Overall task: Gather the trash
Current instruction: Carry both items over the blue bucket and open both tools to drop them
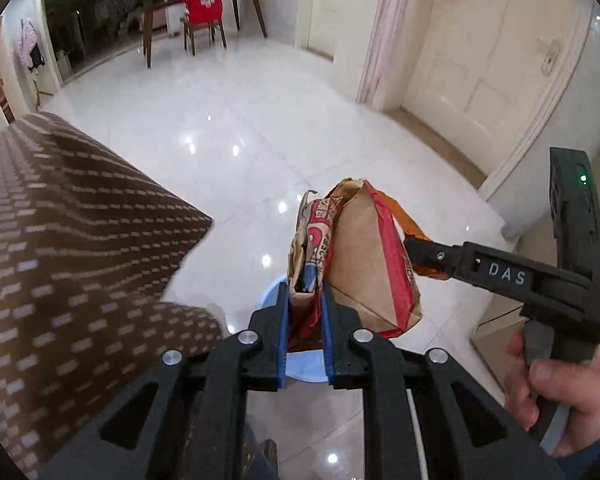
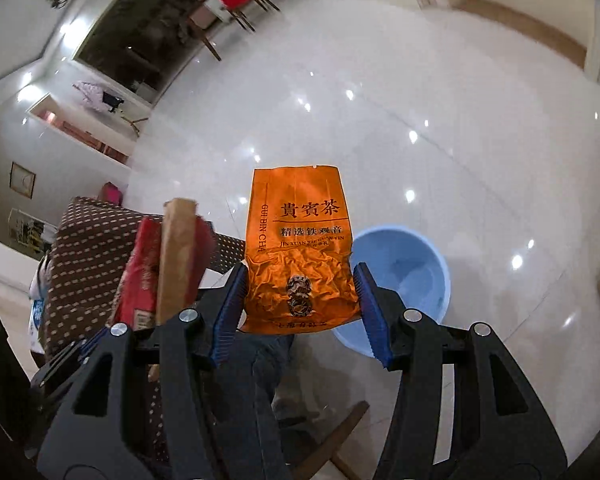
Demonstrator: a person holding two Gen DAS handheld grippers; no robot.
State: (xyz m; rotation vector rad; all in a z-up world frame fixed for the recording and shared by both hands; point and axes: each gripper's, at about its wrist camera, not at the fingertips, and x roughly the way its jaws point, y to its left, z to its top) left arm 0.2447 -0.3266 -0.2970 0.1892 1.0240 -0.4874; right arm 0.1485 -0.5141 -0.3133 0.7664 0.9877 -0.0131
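My left gripper (image 1: 304, 320) is shut on a brown and red paper bag (image 1: 360, 256), held up above the floor. The bag also shows in the right wrist view (image 2: 176, 256), at the left. My right gripper (image 2: 300, 300) is shut on an orange foil tea packet (image 2: 296, 248) with Chinese print, held upright. In the left wrist view the right gripper (image 1: 416, 252) comes in from the right and the orange packet (image 1: 404, 220) peeks out behind the bag. A light blue round bin (image 2: 404, 276) stands on the floor just right of and below the packet; a sliver of the bin (image 1: 304, 364) shows under my left jaws.
A brown dotted sofa arm (image 1: 60, 248) fills the left side; the sofa arm (image 2: 92, 256) is close beside the bag. Glossy white tile floor (image 1: 236, 120) spreads ahead. A wooden table with red-draped chairs (image 1: 204, 4) stands far back. Cream doors (image 1: 480, 72) are at the right.
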